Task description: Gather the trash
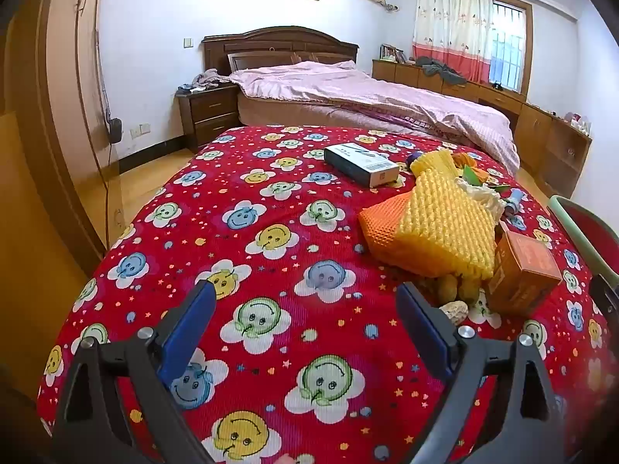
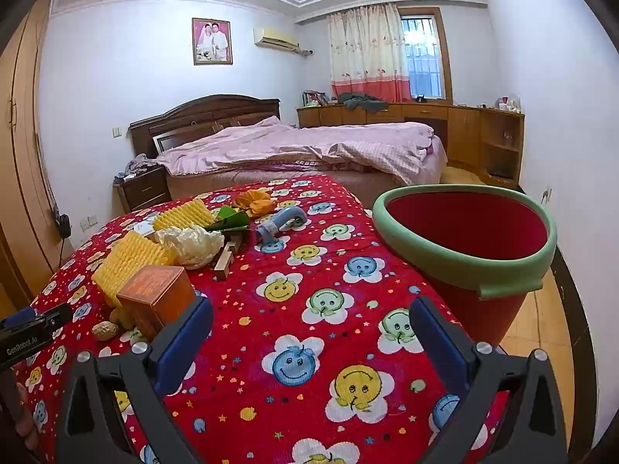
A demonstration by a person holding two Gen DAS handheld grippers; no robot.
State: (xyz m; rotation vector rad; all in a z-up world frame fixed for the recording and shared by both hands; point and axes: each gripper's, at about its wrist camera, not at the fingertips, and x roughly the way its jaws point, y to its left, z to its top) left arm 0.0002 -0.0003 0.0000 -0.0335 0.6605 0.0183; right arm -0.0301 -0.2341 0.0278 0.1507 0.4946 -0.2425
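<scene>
Trash lies in a heap on the red smiley-flower cloth (image 1: 271,201): yellow foam netting (image 1: 445,228), an orange box (image 1: 522,270), a white and black box (image 1: 359,164), a walnut (image 1: 454,311). In the right wrist view I see the yellow foam netting (image 2: 131,261), the orange box (image 2: 158,295), crumpled white paper (image 2: 193,243), a blue pipe piece (image 2: 278,224), orange crumpled paper (image 2: 255,199). A red bin with a green rim (image 2: 464,239) stands at the right. My left gripper (image 1: 305,332) is open and empty, left of the heap. My right gripper (image 2: 309,344) is open and empty over the cloth.
A bed with a pink cover (image 1: 367,92) stands behind the table. A dark nightstand (image 1: 209,112) is at its left, wooden cabinets (image 2: 464,127) at the right wall. The bin's rim (image 1: 580,232) shows at the right edge of the left wrist view.
</scene>
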